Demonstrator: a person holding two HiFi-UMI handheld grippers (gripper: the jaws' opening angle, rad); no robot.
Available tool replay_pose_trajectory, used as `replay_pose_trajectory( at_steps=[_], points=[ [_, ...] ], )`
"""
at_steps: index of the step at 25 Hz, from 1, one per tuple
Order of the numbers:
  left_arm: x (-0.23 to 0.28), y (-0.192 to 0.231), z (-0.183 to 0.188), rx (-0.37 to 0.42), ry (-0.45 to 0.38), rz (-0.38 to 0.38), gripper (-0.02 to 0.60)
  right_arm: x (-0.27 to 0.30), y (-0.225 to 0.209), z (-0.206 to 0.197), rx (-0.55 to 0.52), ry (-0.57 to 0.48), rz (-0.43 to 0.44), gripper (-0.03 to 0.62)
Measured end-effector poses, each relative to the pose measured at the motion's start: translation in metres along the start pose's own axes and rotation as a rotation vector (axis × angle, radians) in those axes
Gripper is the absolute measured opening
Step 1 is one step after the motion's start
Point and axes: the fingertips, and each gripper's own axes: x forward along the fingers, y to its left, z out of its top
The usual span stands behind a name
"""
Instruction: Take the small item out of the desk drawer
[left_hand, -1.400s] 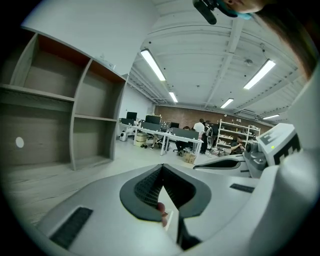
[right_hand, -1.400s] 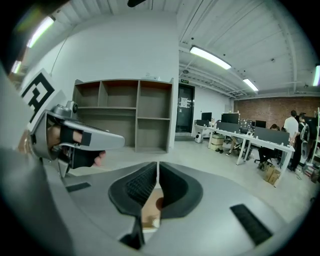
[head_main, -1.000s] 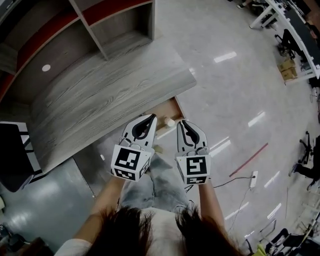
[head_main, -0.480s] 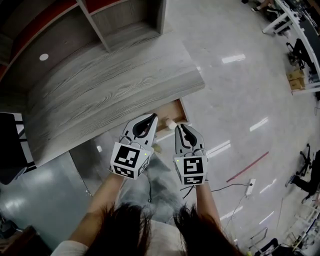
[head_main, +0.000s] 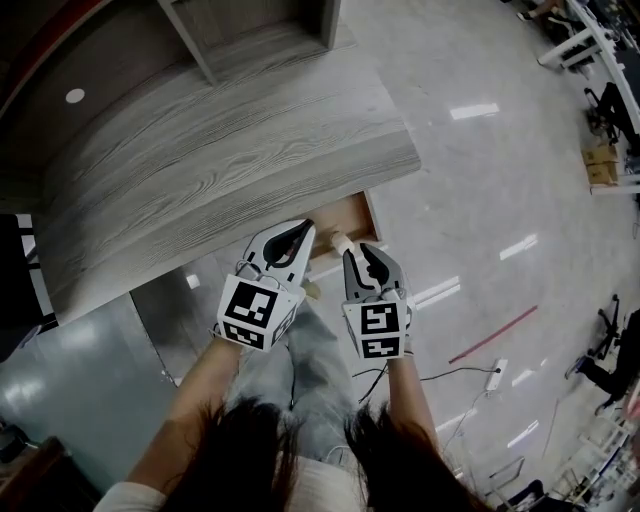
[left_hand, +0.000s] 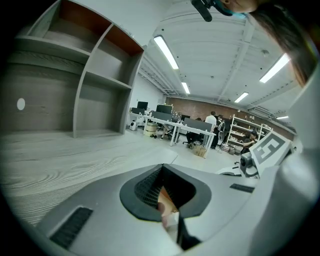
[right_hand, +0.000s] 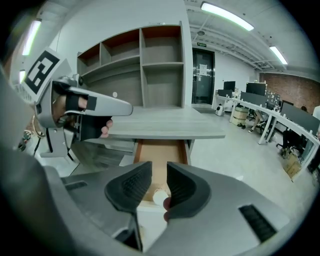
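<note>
A small white item lies at the front of the open wooden drawer under the grey desk top. My right gripper hovers just before it. Its jaws have just been opening and now stand apart. In the right gripper view, the item shows through the gap of the right gripper, beyond the pads, inside the drawer. My left gripper is shut and empty, its tips over the drawer's left front. In the left gripper view, the left gripper has its tips together.
Open shelves stand at the desk's back. A power strip with a cable and a red strip lie on the glossy floor to the right. A dark object sits at the left. Office desks stand far off.
Both grippers have sunk toward the drawer front. The right gripper's jaws, shut before, now stand apart near the white item. The left gripper stays shut.
</note>
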Motion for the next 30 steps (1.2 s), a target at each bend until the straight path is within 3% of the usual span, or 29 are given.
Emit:
replay_pose_trajectory(
  at_steps=[15, 30],
  points=[
    [0.025, 0.007, -0.033, -0.004, 0.029, -0.013, 0.012, 0.057, -0.002, -0.066, 0.034, 0.163, 0.049, 0.146],
    [0.043, 0.013, -0.054, -0.027, 0.055, -0.01, 0.012, 0.085, -0.006, -0.1, 0.025, 0.314, 0.056, 0.184]
  ],
)
